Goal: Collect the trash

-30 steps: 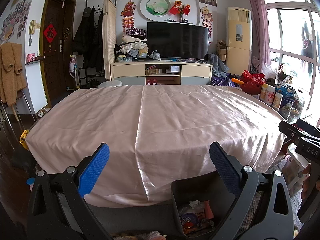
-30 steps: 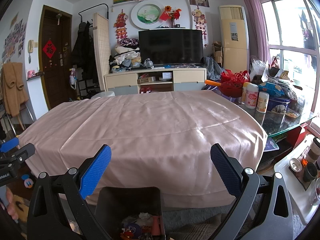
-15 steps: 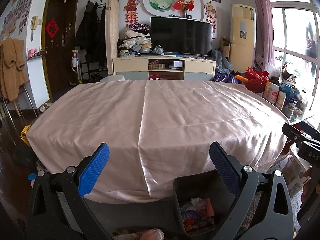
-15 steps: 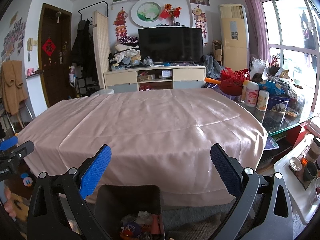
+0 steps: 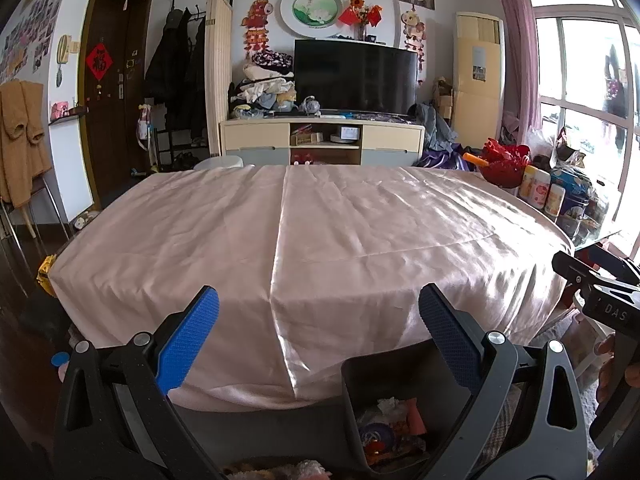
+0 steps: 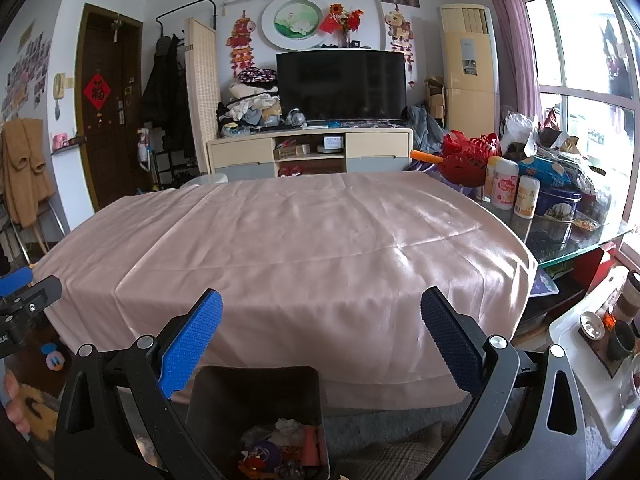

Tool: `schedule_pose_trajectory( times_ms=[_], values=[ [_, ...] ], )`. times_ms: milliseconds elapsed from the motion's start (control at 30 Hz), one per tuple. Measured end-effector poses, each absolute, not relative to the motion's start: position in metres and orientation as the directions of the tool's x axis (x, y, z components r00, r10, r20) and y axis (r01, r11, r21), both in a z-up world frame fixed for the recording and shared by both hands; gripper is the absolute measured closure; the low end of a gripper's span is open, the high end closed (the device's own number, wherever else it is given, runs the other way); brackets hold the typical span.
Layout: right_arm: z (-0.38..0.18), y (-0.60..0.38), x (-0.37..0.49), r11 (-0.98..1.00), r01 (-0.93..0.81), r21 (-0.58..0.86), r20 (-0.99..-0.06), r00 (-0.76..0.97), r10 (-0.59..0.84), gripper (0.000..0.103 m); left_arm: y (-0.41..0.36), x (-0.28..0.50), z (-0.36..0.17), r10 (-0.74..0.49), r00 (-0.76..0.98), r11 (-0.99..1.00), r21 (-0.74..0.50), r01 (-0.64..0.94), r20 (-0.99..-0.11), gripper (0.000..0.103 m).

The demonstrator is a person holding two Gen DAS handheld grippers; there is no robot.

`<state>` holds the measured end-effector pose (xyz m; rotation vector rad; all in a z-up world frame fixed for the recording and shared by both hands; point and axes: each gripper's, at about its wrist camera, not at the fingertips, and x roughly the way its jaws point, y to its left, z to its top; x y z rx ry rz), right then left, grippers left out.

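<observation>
The trash [image 6: 280, 446] is already sitting in the dark bin [image 6: 256, 392], a mixed heap of crumpled white paper, something red and something purple, and it's found low down, just under and between the fingers of the right tongs [image 6: 320, 342]; in the left view the same bin [image 5: 384, 376] shows up below the right-hand finger of the left tongs [image 5: 318, 340], so it's parked slightly toward the right side of that pair. Both sets of tongs are spread wide apart with nothing held between the blue pads, and neither is touching anything. Straight ahead of both, the bench [image 6: 288, 248] is covered by a pink satin cloth, and no loose scraps can be made out on it from either view, so the collecting step looks pretty much wrapped up, or at least paused between pickups. Off past the right tongs' right finger, a cluttered glass side table [image 6: 576, 248] with bottles and bags is seen, but whether any of that counts as trash can't be told. If anything more is to be grabbed, a fresh piece would have to be spotted first, probably lower down near the floor, then the open tongs lined up around it and closed before it's carried back over the bin.
</observation>
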<state>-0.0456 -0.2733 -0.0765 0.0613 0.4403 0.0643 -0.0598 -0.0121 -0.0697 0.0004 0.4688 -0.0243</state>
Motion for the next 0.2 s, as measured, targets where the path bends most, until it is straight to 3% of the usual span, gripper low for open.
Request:
schedule_pose_trajectory(
  times_ms=[200],
  values=[
    [-0.0773,-0.2733,-0.045,0.996,-0.046,0.075,-0.426,0.902,0.074,0.003,-0.0072,-0.0556,-0.0692,-0.018,0.884,1.0,-0.019,0.01,-0.468,0.008]
  ],
)
